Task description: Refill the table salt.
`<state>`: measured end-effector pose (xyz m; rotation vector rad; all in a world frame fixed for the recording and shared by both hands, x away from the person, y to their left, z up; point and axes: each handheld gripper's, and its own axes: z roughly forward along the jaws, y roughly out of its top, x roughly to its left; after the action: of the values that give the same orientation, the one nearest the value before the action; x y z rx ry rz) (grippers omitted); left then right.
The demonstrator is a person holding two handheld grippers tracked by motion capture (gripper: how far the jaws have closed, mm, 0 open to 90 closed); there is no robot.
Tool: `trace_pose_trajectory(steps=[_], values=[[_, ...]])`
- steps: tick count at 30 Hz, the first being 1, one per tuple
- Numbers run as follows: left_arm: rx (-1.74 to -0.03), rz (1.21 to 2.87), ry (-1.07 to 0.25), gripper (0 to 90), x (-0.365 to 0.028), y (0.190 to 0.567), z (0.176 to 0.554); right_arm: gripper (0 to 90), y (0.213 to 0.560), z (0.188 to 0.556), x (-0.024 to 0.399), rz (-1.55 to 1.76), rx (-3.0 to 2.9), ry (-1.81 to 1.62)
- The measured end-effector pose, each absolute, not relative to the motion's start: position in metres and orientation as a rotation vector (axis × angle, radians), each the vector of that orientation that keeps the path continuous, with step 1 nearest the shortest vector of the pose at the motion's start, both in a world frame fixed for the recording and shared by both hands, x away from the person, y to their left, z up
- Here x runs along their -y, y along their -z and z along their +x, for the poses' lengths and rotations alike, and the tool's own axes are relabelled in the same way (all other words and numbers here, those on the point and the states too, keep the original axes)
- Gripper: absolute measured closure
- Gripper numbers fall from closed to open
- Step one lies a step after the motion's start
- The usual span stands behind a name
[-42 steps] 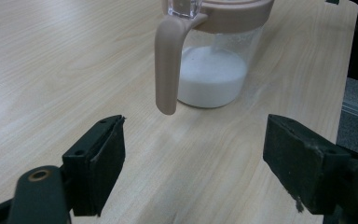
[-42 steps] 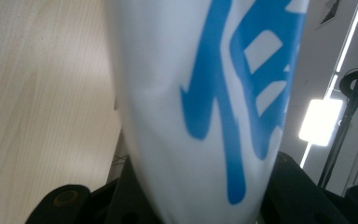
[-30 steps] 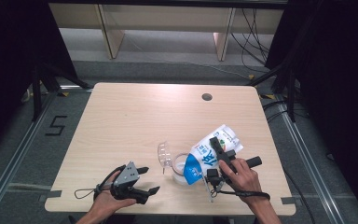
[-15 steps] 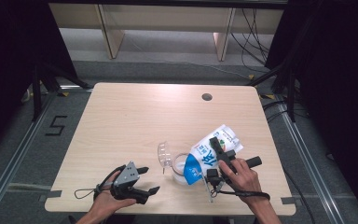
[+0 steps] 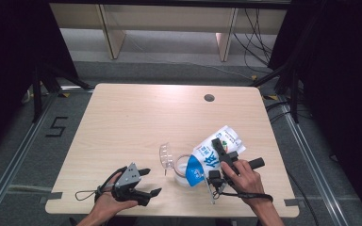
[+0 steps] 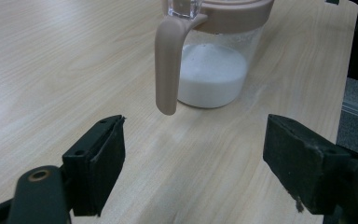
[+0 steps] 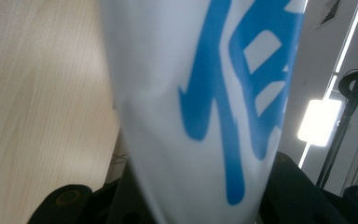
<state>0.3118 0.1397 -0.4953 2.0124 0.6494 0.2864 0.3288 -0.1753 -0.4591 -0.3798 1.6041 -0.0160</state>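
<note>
While the right hand-held gripper (image 5: 222, 157) is clamped across the middle of a white pouch with blue lettering (image 5: 212, 157), that pouch lies tilted in its jaws, its lower end over the mouth of a clear jar (image 5: 185, 169) just to the left of this hand-held gripper and its upper end rising past the jaws toward the far right. In the right gripper view the pouch (image 7: 200, 102) runs up between the two black jaws, its wall pressed in at both sides. The jar stands upright on the table (image 5: 146, 117), holds a layer of white powder, and has its lid (image 5: 166, 156) flipped open to the side away from the right hand-held gripper. The left hand-held gripper (image 5: 146, 182) sits low over the near edge of the table, well to the left of the jar, with its jaws spread wide and nothing between them. In the left gripper view the jar (image 6: 214, 70) stands ahead of those open jaws, apart from them, with its beige rim and a beige tab (image 6: 168, 70) hanging down its near side, and the white powder (image 6: 212, 70) resting in its bottom.
</note>
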Motion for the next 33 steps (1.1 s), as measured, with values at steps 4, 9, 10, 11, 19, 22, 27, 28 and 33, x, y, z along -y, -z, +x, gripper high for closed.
trace_pose_trajectory(steps=[4, 9, 10, 11, 19, 22, 27, 28, 33], values=[[-0.649, 2.010, -0.285, 20.6, -0.1395, 0.4953, 0.3117, 71.1, 0.4602, 0.3292, 0.1749, -0.381, -1.602, 0.009], [-0.651, 2.011, -0.286, 20.6, -0.1396, 0.4953, 0.3118, 71.3, 0.4590, 0.3289, 0.1745, -0.391, -1.595, 0.023], [-0.654, 2.004, -0.281, 20.6, -0.1391, 0.4955, 0.3116, 71.3, 0.4584, 0.3291, 0.1739, -0.404, -1.589, 0.027], [-0.652, 2.009, -0.285, 20.6, -0.1395, 0.4954, 0.3118, 71.5, 0.4566, 0.3295, 0.1728, -0.435, -1.580, 0.041], [-0.649, 2.006, -0.284, 20.6, -0.1392, 0.4957, 0.3119, 71.8, 0.4573, 0.3291, 0.1734, -0.416, -1.586, 0.032], [-0.640, 2.019, -0.294, 20.6, -0.1399, 0.4955, 0.3124, 71.9, 0.4575, 0.3291, 0.1734, -0.415, -1.586, 0.034], [-0.644, 2.008, -0.287, 20.6, -0.1393, 0.4957, 0.3122, 72.1, 0.4592, 0.3289, 0.1738, -0.397, -1.591, 0.024], [-0.643, 2.009, -0.288, 20.6, -0.1393, 0.4957, 0.3122, 72.2, 0.4592, 0.3288, 0.1741, -0.392, -1.592, 0.022], [-0.647, 2.007, -0.286, 20.6, -0.1393, 0.4957, 0.3120, 72.4, 0.4571, 0.3292, 0.1733, -0.420, -1.584, 0.038]])
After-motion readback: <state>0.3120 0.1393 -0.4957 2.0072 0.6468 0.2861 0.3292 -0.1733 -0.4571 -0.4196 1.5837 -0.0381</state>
